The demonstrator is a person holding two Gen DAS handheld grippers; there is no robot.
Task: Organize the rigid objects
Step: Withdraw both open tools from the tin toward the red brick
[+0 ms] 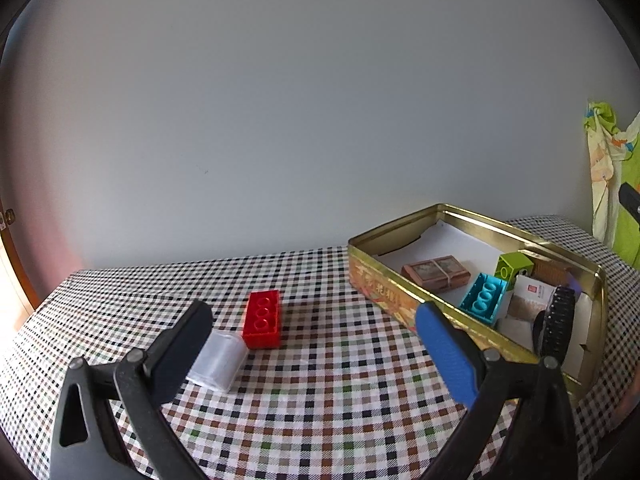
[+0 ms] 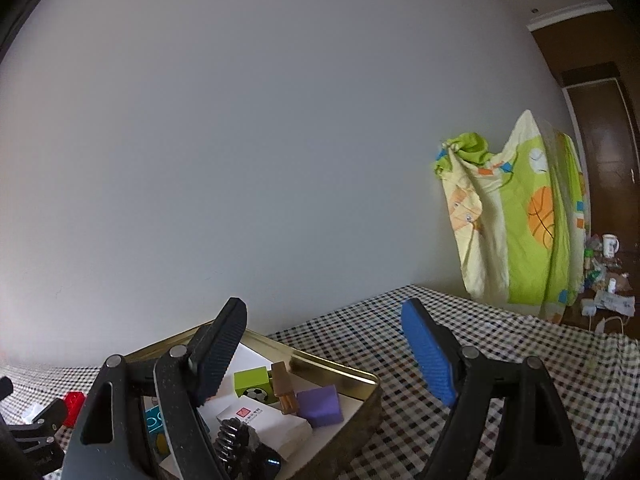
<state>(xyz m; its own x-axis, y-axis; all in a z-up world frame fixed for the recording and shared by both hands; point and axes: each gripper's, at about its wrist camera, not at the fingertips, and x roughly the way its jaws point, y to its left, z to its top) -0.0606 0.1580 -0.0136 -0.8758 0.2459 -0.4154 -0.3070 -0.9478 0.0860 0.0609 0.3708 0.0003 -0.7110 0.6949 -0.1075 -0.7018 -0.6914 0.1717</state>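
The left gripper (image 1: 316,334) hangs spread, empty, facing the red plastic brick (image 1: 262,323) at eleven o'clock. The right gripper (image 2: 324,354), also spread, hovers over the gold metal tin (image 2: 360,408), likely the brick's destination.

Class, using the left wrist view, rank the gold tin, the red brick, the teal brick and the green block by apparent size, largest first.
1. Gold tin, clearly largest.
2. Red brick and teal brick: alike, unranked.
3. Green block, partly hidden, so unsure.

Red brick (image 1: 262,323) and clear box (image 1: 218,359) lie touching beside gold tin (image 1: 384,296).
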